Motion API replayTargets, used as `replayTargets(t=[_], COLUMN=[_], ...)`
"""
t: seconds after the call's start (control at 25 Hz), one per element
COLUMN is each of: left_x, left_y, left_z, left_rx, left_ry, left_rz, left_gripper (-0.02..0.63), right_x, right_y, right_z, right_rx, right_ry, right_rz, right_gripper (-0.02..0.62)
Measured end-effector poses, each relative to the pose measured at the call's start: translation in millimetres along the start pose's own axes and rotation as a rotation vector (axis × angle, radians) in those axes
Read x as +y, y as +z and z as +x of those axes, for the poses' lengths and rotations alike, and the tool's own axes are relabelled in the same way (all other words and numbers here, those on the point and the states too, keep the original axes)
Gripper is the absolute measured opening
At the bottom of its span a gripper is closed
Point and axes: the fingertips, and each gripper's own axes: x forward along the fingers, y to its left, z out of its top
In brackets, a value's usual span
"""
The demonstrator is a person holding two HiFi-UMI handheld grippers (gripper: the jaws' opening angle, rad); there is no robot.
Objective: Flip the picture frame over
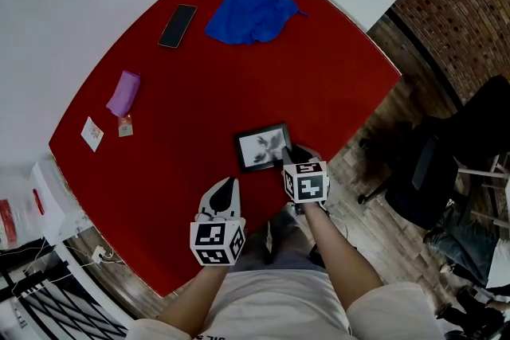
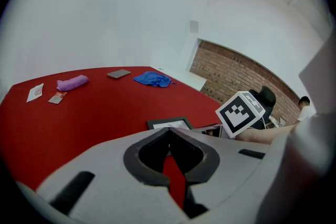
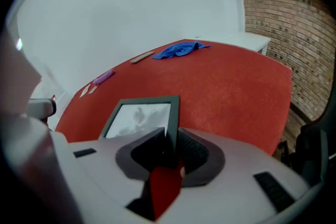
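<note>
The picture frame [image 1: 263, 147] lies face up on the red table [image 1: 183, 91], close to the edge nearest me. My right gripper [image 1: 288, 157] is clamped on the frame's right-hand border, the rim pinched between the pads, since that thin edge is the one part I can grasp and lever up to turn it over. My left gripper [image 1: 228, 187] is closed on nothing and hangs beside the frame, kept clear so I can steady it if needed

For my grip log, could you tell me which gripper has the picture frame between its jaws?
The right gripper: its jaws clamp the edge of the picture frame; the left gripper is shut and empty, apart from it.
</note>
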Motion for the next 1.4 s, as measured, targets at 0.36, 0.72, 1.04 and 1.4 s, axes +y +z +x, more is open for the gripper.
replayTargets(t=[0.36,0.72,1.04,1.4], left_x=[3,0,-3,-4], left_y=[-1,6,7,11], left_z=[-1,1,-1,6], left_rx=[0.002,-0.017,-0.029,-0.026], left_ry=[0.011,0.0,-0.006,-0.043], left_rz=[-0.004,-0.016,-0.023,-0.041], left_gripper=[0.006,0.006,0.006,0.006], right_x=[-2,0,-13,-7], right_y=[7,59,62,71], right_z=[-9,-61,-74,-87], right_rx=[-0.01,-0.165,-0.157,-0.182], right_ry=[-0.053,-0.241,-0.34,-0.377], right_rz=[-0.004,-0.322,-0.423,-0.459], right_gripper=[0.066,0.066,0.066,0.066])
